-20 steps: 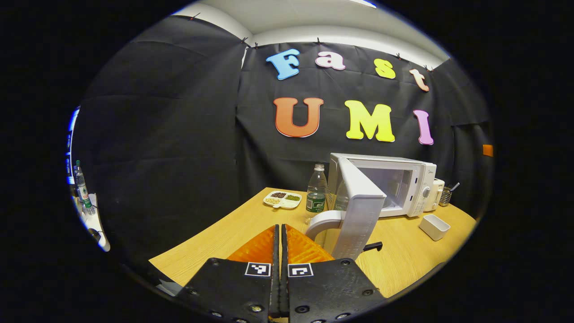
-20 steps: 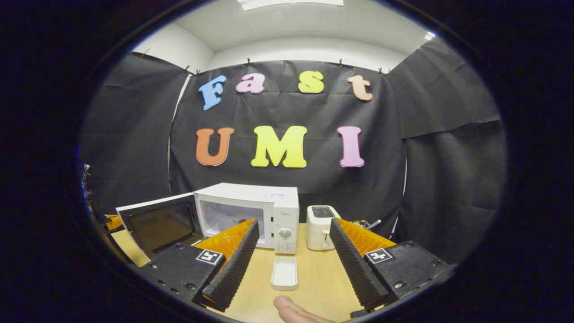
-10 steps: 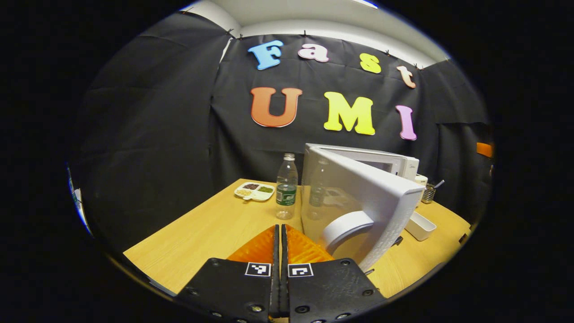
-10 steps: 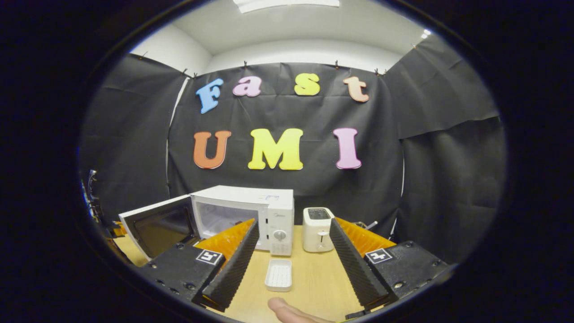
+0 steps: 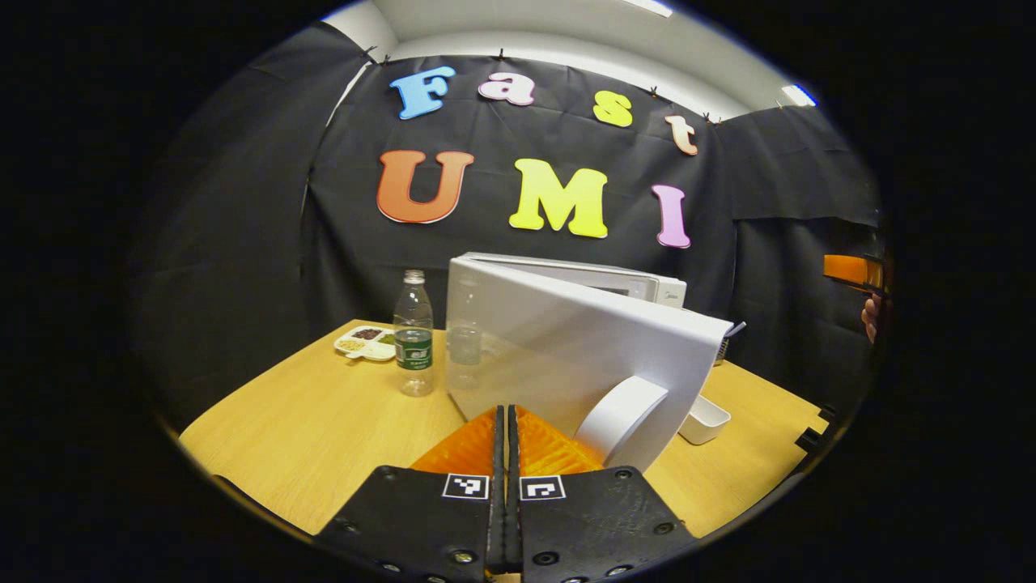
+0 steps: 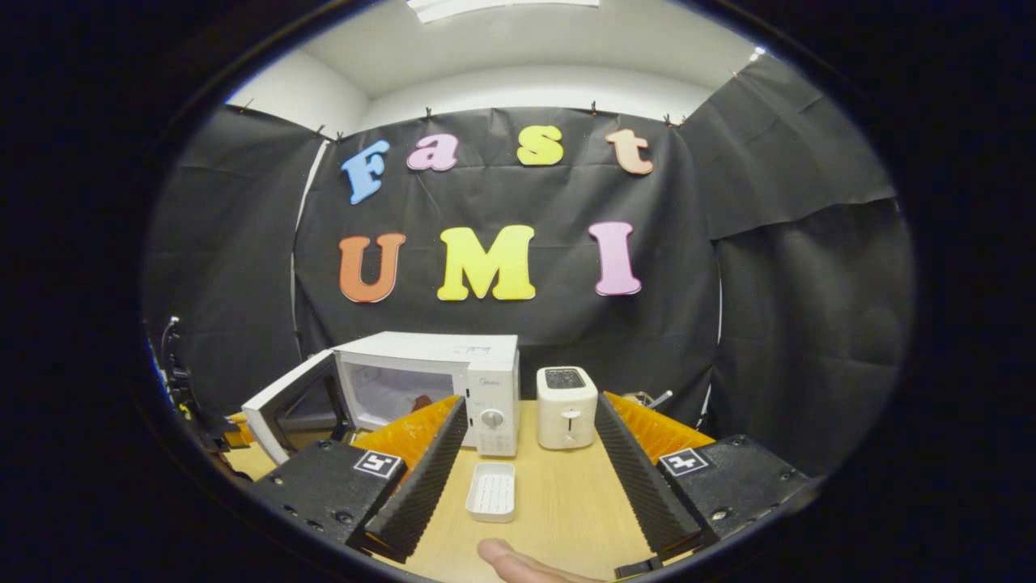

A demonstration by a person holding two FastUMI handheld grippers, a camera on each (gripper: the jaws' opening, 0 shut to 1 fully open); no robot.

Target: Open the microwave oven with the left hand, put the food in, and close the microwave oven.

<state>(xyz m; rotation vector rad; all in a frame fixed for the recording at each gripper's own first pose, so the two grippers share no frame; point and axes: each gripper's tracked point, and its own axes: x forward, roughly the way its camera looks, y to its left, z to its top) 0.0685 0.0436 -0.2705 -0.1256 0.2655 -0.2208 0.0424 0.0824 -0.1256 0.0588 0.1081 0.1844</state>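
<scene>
The white microwave oven (image 6: 453, 380) stands on the wooden table, its door (image 5: 566, 352) ajar (roughly half open). A small dark food item (image 6: 421, 402) lies inside its cavity.

table (image 5: 324, 421): light wood, smooth | microwave door (image 5: 566, 348): white plastic, glossy | bottle (image 5: 413, 332): clear plastic

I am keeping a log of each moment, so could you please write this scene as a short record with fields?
microwave door: partly open, seen from its outer side
microwave: something small and dark red inside
left gripper: shut, empty, just behind the door handle
right gripper: open, empty, above the table
white tray: on the table, before the microwave
toaster: right of the microwave
bottle: upright, beside the door
</scene>
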